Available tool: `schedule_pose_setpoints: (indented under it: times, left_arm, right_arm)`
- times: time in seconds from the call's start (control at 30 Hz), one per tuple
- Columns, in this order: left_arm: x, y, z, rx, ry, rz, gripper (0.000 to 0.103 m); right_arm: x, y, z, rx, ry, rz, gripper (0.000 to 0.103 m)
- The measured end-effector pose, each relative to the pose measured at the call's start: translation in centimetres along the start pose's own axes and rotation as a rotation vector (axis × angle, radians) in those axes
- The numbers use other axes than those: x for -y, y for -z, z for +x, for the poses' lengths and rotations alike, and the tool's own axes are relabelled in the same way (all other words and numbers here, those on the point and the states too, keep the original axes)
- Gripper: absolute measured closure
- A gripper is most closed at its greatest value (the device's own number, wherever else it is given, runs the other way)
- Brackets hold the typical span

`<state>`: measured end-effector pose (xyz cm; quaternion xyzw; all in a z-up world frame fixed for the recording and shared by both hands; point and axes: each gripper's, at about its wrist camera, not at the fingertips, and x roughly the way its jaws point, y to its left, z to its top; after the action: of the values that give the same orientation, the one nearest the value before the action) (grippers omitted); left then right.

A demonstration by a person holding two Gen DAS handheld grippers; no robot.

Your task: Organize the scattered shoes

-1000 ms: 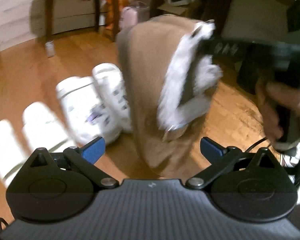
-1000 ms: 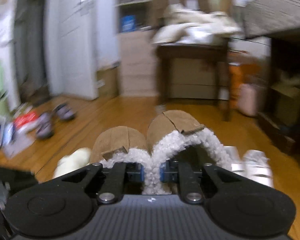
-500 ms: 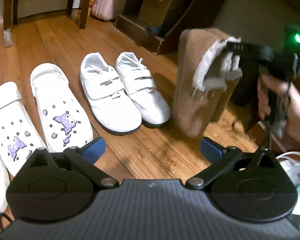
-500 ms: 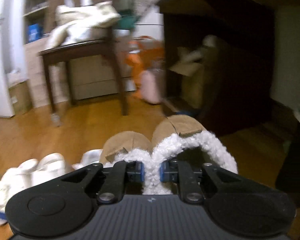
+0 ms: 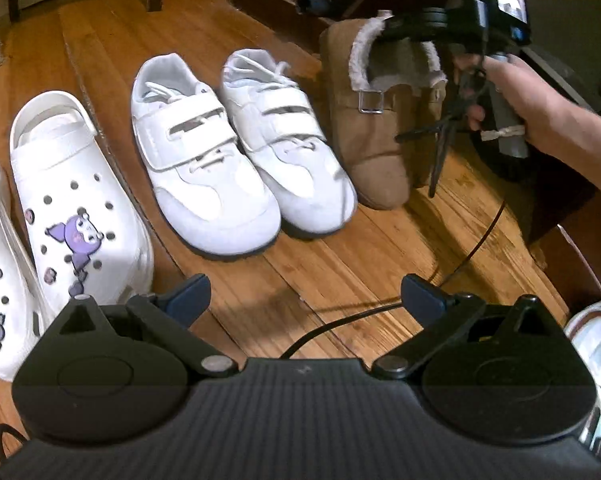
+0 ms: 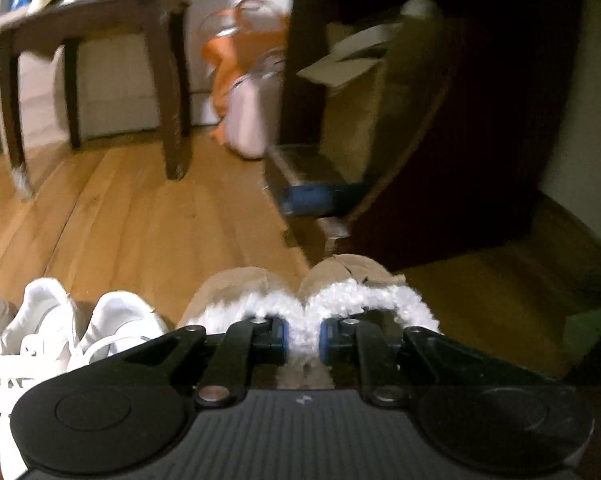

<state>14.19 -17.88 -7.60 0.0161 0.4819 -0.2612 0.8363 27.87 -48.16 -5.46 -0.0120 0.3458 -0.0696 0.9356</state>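
A pair of brown fleece-lined slippers stands on the wooden floor at the right end of a row, beside white strap sneakers and white clogs with purple charms. My right gripper has the two inner fleece collars of the slippers between its blue pads. Its jaws are opening, and the pads still touch the fleece. The left wrist view shows that gripper above the slippers, with a person's hand on its handle. My left gripper hangs open and empty over bare floor in front of the row.
A dark cabinet stands just behind the slippers, with a cardboard box inside it. Further back are wooden table legs and a pink bag. A black cable lies on the floor near my left gripper.
The right gripper swung the slippers rightward and down until they stand on the floor beside the white sneakers. The left gripper drifted right along the shoe row and lower.
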Motion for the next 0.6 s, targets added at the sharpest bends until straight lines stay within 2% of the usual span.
schedule_pose_setpoints:
  times: [0.03, 0.07, 0.1, 0.13, 0.2, 0.33, 0.5, 0.6]
  left_arm:
    - [0.1, -0.3, 0.3, -0.032, -0.098, 0.005, 0.000]
    - [0.3, -0.5, 0.6, -0.068, -0.204, 0.023, 0.000]
    - [0.4, -0.5, 0.7, -0.089, -0.271, 0.034, 0.000]
    - [0.3, -0.4, 0.6, -0.094, -0.297, 0.038, 0.000]
    - [-0.6, 0.1, 0.3, -0.118, -0.303, -0.016, 0.000]
    - [-2.5, 1.1, -0.4, -0.141, -0.235, -0.129, 0.000]
    - [-3.5, 2.8, -2.0, -0.130, -0.251, -0.193, 0.000]
    - [-3.5, 3.6, -2.7, -0.121, -0.278, -0.199, 0.000]
  right_arm:
    - [-0.6, -0.6, 1.2, -0.062, -0.008, 0.019, 0.041]
    - [-1.1, -0.7, 1.5, -0.106, -0.006, 0.061, 0.039]
    - [-1.6, -0.8, 1.8, -0.149, -0.003, 0.104, 0.039]
    - [-1.9, -0.3, 1.4, -0.149, -0.038, 0.131, 0.039]
    - [-2.9, 1.2, -0.2, -0.143, -0.123, 0.157, 0.035]
    - [-6.0, 4.8, -3.5, -0.135, -0.147, 0.101, 0.032]
    - [-11.7, 8.5, -7.8, -0.167, -0.162, -0.052, 0.028]
    - [-14.5, 9.8, -10.4, -0.162, -0.201, -0.128, 0.017]
